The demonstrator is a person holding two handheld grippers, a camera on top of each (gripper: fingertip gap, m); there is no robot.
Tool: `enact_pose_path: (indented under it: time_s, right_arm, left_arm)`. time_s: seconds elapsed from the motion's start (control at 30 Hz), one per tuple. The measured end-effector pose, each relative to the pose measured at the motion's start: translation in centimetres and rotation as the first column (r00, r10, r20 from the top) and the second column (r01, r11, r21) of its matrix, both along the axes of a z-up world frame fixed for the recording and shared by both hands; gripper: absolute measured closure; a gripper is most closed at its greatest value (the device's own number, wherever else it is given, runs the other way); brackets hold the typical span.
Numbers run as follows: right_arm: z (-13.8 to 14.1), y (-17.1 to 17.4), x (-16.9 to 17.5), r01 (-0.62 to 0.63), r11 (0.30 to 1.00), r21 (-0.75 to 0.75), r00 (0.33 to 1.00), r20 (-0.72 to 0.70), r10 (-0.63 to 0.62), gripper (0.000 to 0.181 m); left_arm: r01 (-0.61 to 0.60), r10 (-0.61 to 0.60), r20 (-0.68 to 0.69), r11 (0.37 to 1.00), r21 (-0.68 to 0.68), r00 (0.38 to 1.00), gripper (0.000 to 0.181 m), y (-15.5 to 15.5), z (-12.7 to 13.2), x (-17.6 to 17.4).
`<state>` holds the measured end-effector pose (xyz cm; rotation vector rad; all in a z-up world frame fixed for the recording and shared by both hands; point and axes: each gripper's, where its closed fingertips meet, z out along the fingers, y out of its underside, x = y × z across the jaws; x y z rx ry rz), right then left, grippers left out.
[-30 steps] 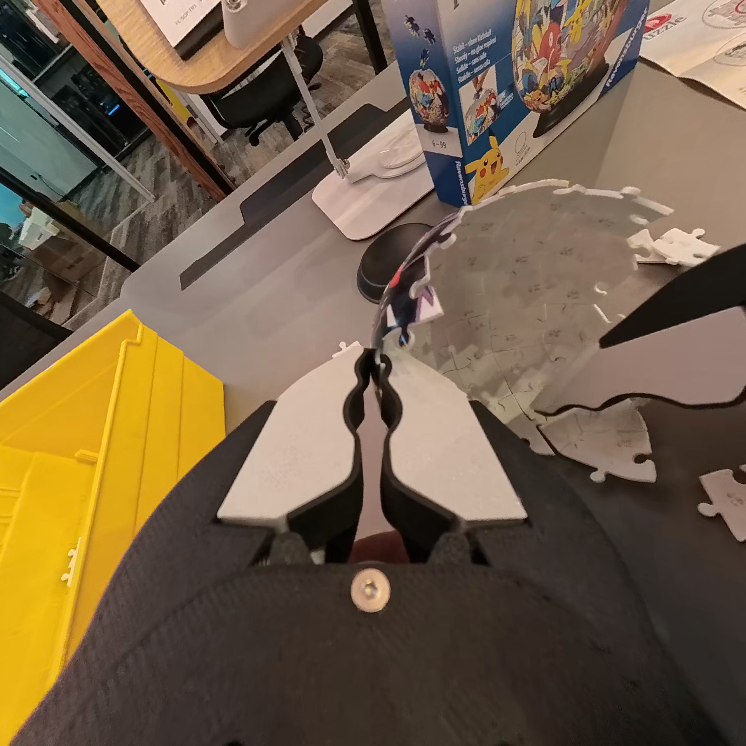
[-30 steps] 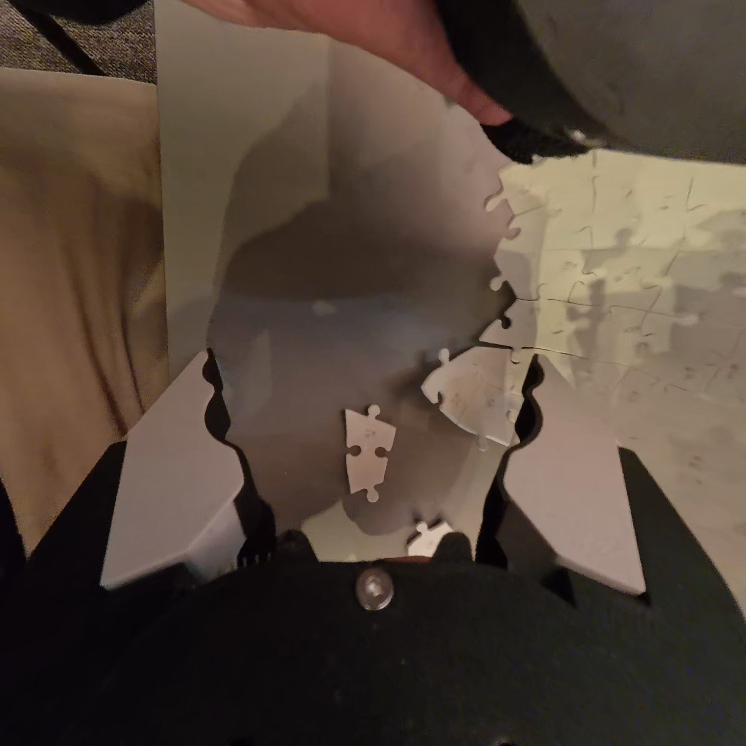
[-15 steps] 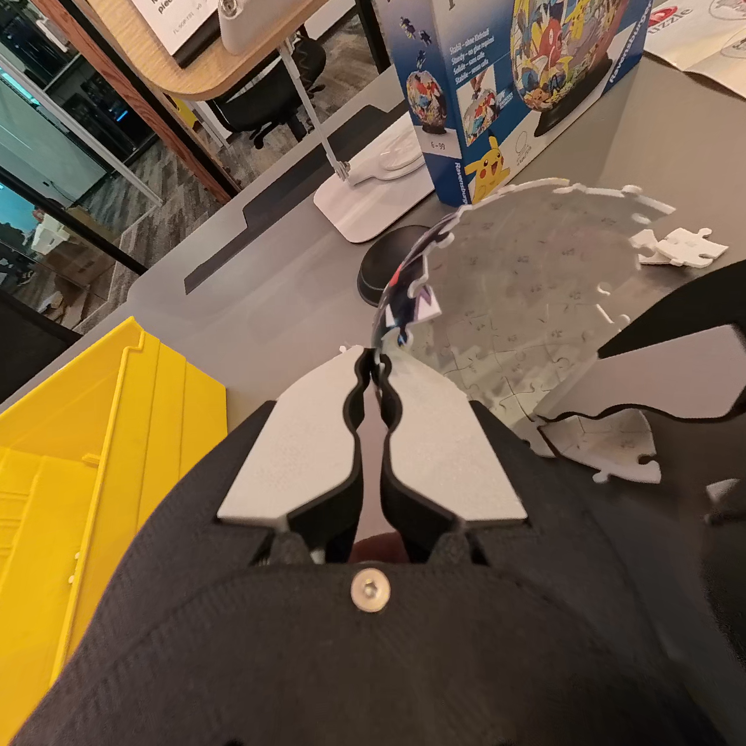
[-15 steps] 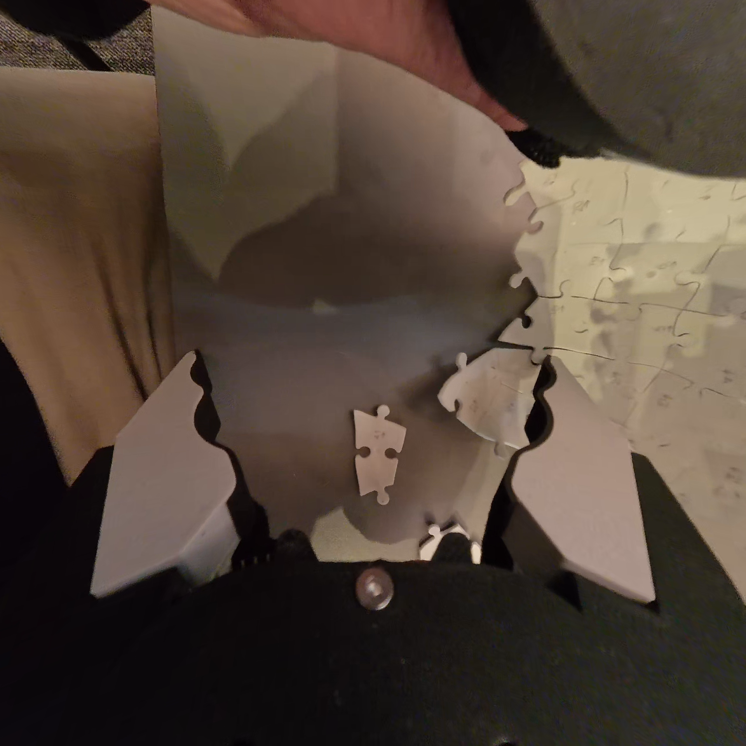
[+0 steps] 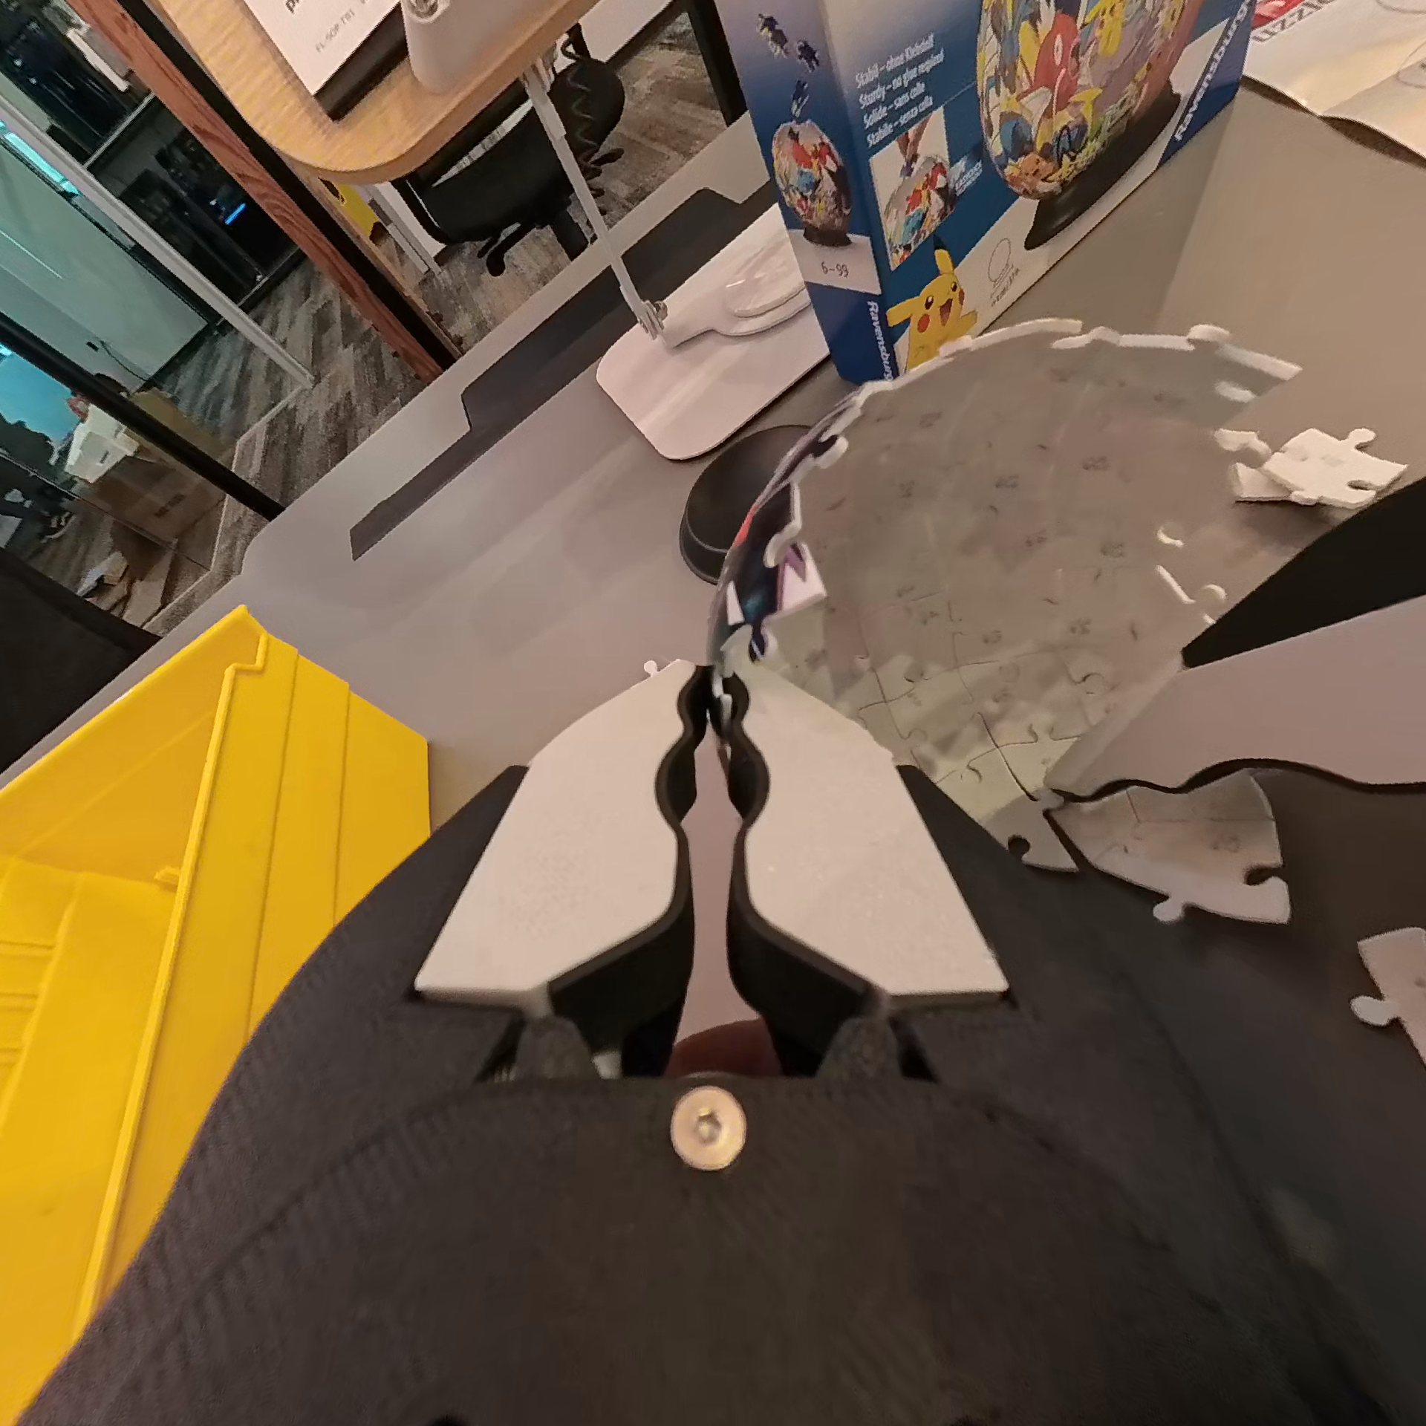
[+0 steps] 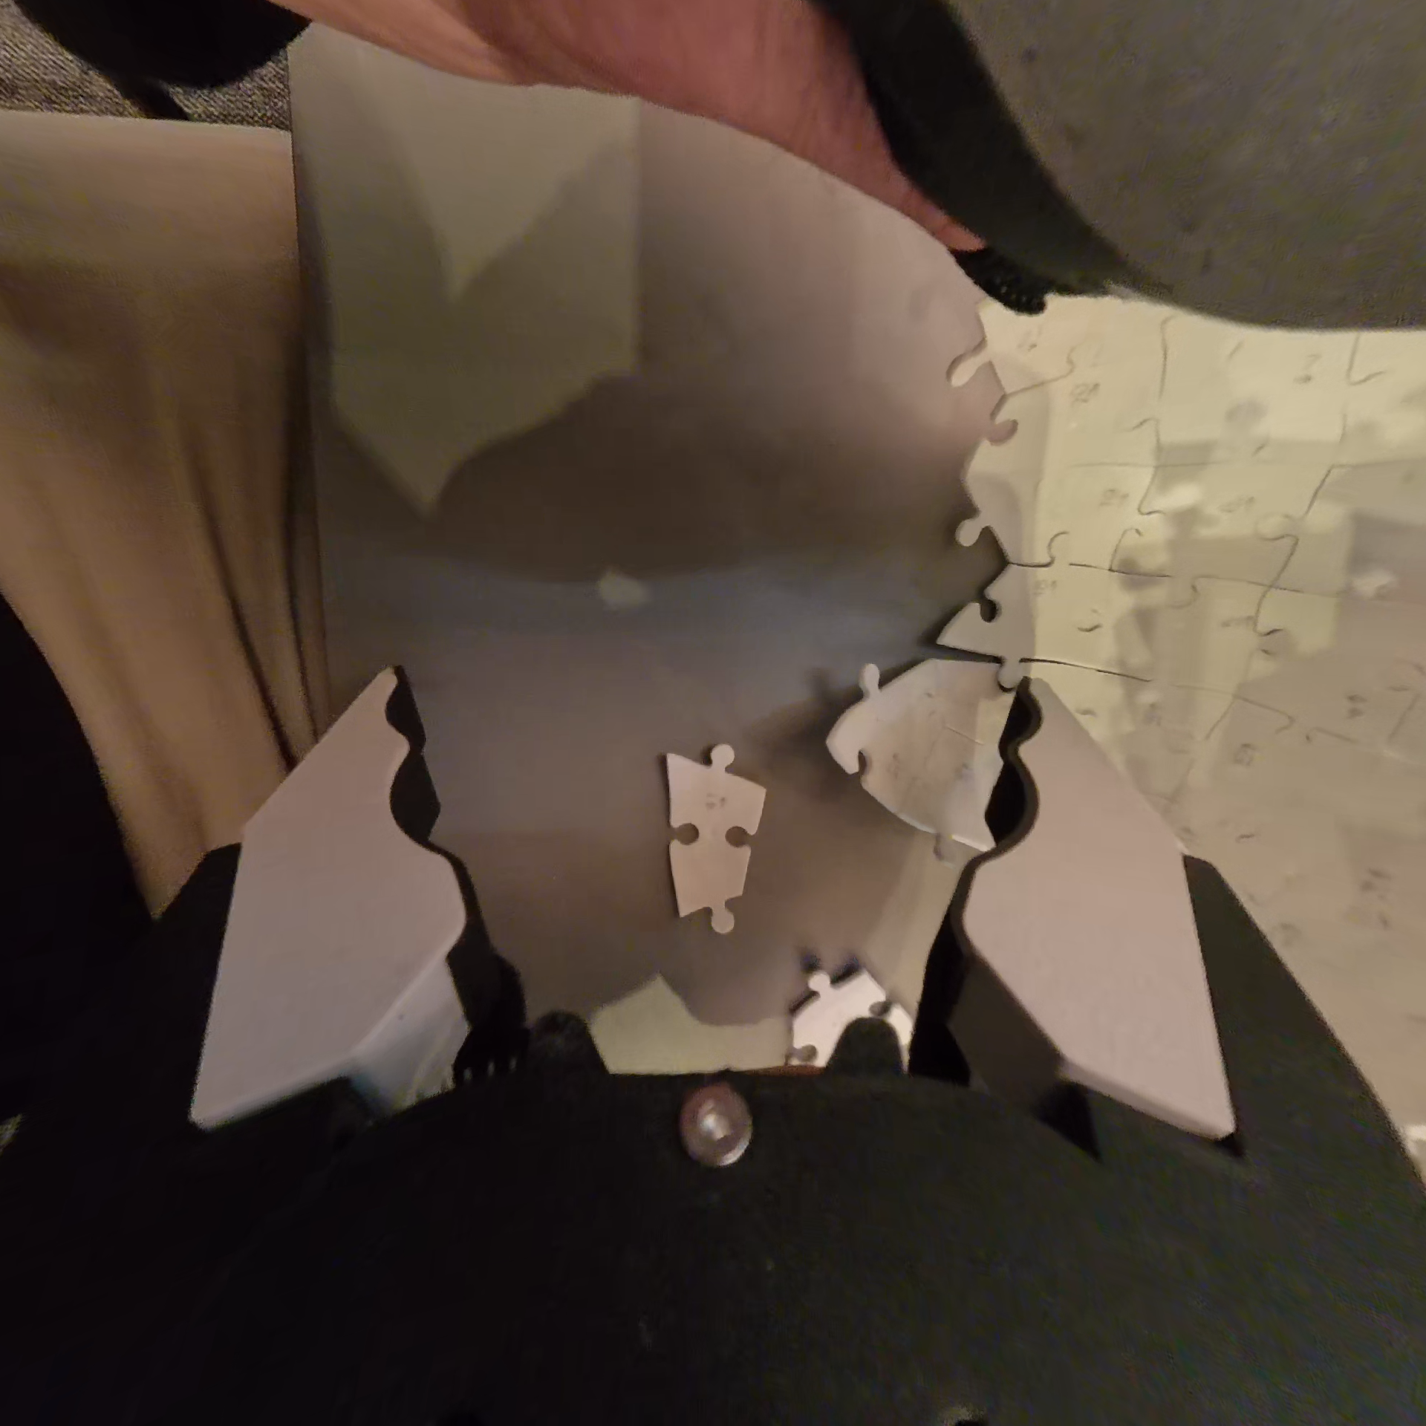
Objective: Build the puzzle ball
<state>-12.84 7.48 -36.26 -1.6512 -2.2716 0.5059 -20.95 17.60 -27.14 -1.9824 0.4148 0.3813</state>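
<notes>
Two tools work at one gray table. At 9 o'clock in the left wrist view a yellow bin stands. The left tool is clenched on the edge of the curved puzzle shell, which rises toward 1 o'clock with its pale inner side showing. Behind the shell, at 12 o'clock, are a black stand and the blue puzzle box. Loose pieces lie at 3 o'clock. In the right wrist view the right tool is released, its fingers wide apart. Between them a joined pair of pieces lies on the table, and the shell fills 2 o'clock, near the right finger.
</notes>
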Motion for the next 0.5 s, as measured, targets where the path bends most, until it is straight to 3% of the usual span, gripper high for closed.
enact_pose_path:
  time_s: [0.5]
  right_arm:
    - [-0.04,-0.18,0.13,-0.001,1.000,-0.010,1.000,-0.012,0.001,0.036]
  left_arm:
    - [-0.017,0.017,0.042,1.000,0.000,0.999,0.179,0.15,0.24,0.50]
